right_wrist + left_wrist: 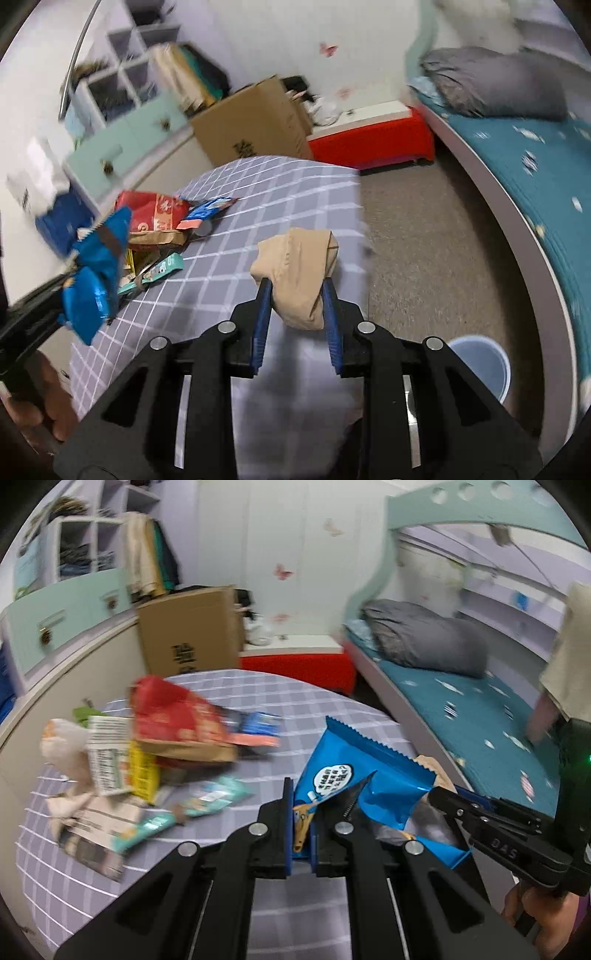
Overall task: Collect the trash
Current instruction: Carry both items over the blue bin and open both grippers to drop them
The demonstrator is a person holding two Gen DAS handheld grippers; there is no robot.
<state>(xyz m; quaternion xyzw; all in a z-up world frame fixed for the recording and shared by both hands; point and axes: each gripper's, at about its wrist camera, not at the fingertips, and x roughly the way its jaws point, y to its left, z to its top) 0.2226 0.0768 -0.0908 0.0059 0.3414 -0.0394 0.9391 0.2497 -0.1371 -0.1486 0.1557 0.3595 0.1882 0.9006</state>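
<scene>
Trash was held in both tongs at once. Left tongs (303, 825) were clamped flat on a blue wrapper (354, 771), the thin foil pinched near its lower edge so the rest stood up and crumpled above the jaws. Right tongs (297, 295) gripped a beige wad (295, 273), soft and bunched, squeezed between the blue pads (330, 317) with its bulk bulging out above and below; a middle grip probably kept so limp a thing from slipping. Both loads hung clear of the counter (258, 192), a checked grey cloth, likely lifted for carrying off together.

More trash lay heaped at the counter's far left: a red bag (166, 709), a printed carton (107, 753), a teal wrapper (207, 797), overlapping one another. Beyond the counter's right edge, down on the floor beside the bed (517, 155), stood a pale blue bin (491, 365), seemingly the drop point. A cardboard box (192, 635) stood behind the counter.
</scene>
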